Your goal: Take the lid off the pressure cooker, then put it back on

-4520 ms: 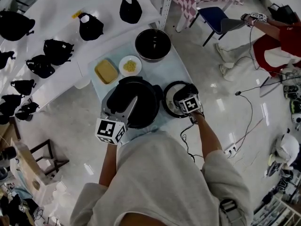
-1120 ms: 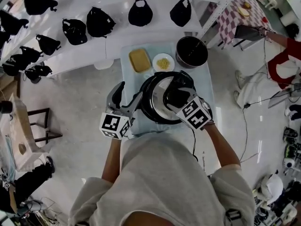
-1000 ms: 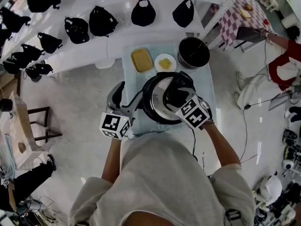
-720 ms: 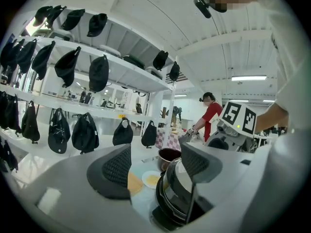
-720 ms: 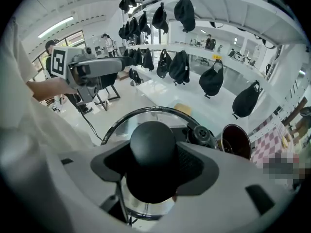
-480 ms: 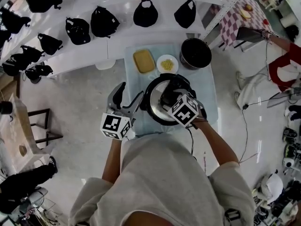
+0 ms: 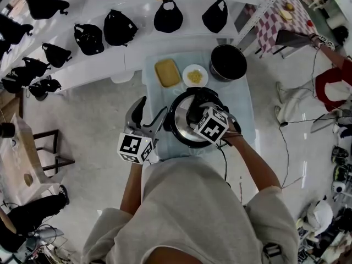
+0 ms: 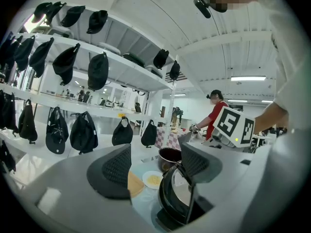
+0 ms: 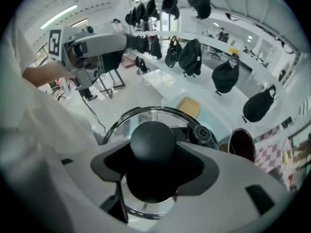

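The black pressure cooker (image 7: 175,130) stands on the light blue table (image 7: 242,126). Over its mouth is the silvery lid (image 7: 186,130), slightly tilted in the left gripper view, where cooker (image 8: 167,212) and lid (image 8: 181,192) show past the right finger. My right gripper (image 7: 196,114) points steeply down, shut on the lid's round black knob (image 9: 152,140); the right gripper (image 9: 153,165) hugs the knob on both sides. A small valve (image 9: 199,134) sits on the lid beside the knob. My left gripper (image 7: 149,110) hangs open and empty left of the cooker, its jaws (image 8: 155,163) wide apart.
Behind the cooker are a yellow block (image 7: 168,72), a white plate of yellow food (image 7: 194,75) and a black pot (image 7: 227,62). White shelves with black bags (image 7: 168,16) run along the back. A person in red (image 7: 336,48) stands at the far right.
The right gripper carried the lid from the table at the cooker's right onto the cooker. In the last second it sank and shifted slightly left. The left gripper stayed put.
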A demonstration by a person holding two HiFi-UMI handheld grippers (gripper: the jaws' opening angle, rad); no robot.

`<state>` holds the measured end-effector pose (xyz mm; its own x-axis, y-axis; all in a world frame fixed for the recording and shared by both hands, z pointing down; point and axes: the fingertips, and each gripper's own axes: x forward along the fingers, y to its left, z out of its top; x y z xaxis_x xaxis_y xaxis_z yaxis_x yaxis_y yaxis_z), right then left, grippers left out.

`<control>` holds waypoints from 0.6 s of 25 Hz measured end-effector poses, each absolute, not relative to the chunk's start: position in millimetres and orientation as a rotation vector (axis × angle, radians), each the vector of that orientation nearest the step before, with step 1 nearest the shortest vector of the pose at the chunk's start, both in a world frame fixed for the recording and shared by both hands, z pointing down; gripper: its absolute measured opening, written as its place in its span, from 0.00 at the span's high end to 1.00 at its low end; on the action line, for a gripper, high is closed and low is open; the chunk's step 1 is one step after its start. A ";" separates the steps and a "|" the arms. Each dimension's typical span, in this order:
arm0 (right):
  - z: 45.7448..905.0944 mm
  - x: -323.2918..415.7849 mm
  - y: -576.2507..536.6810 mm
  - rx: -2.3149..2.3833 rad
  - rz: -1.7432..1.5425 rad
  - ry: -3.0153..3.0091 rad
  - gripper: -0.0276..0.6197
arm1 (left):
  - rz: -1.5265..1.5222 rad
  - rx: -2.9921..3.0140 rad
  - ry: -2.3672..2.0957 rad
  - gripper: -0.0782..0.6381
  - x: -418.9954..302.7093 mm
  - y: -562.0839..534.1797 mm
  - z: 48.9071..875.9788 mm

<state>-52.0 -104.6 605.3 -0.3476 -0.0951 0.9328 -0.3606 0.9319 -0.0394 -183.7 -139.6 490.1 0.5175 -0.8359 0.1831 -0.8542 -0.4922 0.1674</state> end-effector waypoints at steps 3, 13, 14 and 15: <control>611.8 -49.0 -100.7 0.243 0.257 -1.902 0.54 | 0.115 2.521 -1.430 0.46 -182.8 -141.1 490.2; 613.9 -48.7 -101.1 0.214 0.287 -1.940 0.54 | 0.114 2.506 -1.446 0.46 -179.5 -145.5 492.8; 614.1 -49.1 -100.8 0.207 0.283 -1.933 0.54 | 0.115 2.507 -1.445 0.46 -179.3 -145.5 492.5; 614.3 -49.4 -100.3 0.197 0.277 -1.924 0.54 | 0.116 2.507 -1.446 0.46 -179.5 -145.4 492.5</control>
<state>-49.4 -100.3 614.3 -0.3593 -0.0048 0.9332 -0.2678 0.9584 -0.0982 -179.5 -145.4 492.5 0.5058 -0.8417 0.1891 -0.8610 -0.4791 0.1706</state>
